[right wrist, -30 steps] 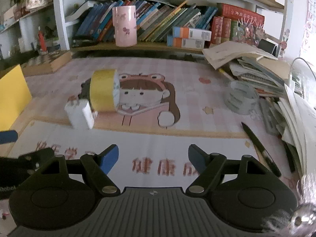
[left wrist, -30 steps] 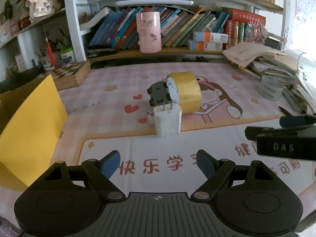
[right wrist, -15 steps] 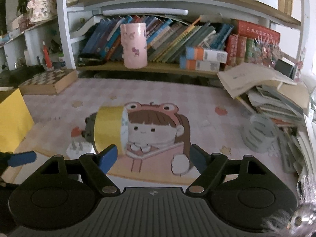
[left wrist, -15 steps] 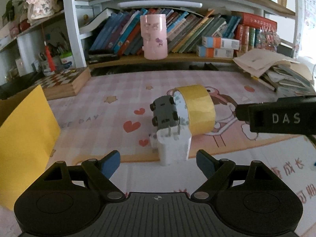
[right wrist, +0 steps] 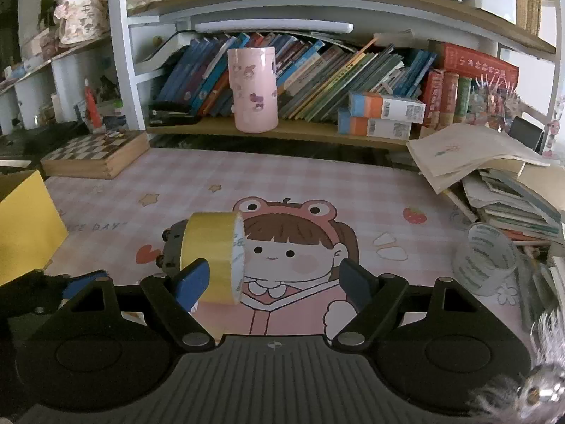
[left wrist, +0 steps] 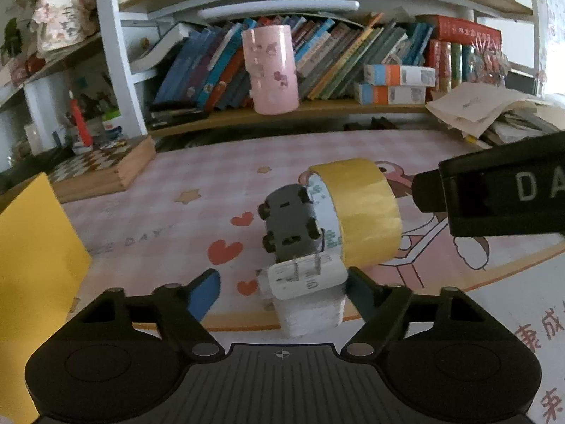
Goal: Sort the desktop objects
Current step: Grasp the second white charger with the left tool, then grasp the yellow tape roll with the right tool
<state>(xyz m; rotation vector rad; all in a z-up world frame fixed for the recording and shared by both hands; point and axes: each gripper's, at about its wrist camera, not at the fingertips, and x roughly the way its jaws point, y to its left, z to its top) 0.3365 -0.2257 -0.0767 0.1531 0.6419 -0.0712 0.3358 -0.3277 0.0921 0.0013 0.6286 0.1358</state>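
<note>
A white plug adapter (left wrist: 306,294) stands on the desk mat between the open fingers of my left gripper (left wrist: 282,293). Behind it a grey toy car (left wrist: 290,222) leans against a yellow tape roll (left wrist: 360,212) standing on edge. In the right wrist view the yellow tape roll (right wrist: 215,256) is just beyond the left fingertip of my open, empty right gripper (right wrist: 272,281), with the grey toy car (right wrist: 171,247) partly hidden behind it. The right gripper's black body (left wrist: 494,198) shows at the right of the left wrist view.
A yellow box (left wrist: 31,261) stands at the left. A clear tape roll (right wrist: 489,258) lies at the right by stacked books and papers (right wrist: 494,176). A chessboard box (right wrist: 95,155) and a pink cup (right wrist: 252,90) sit at the back by the bookshelf.
Both grippers have moved forward toward the cluster. The adapter now lies between the left fingers, and the tape roll now sits at the right gripper's left fingertip.
</note>
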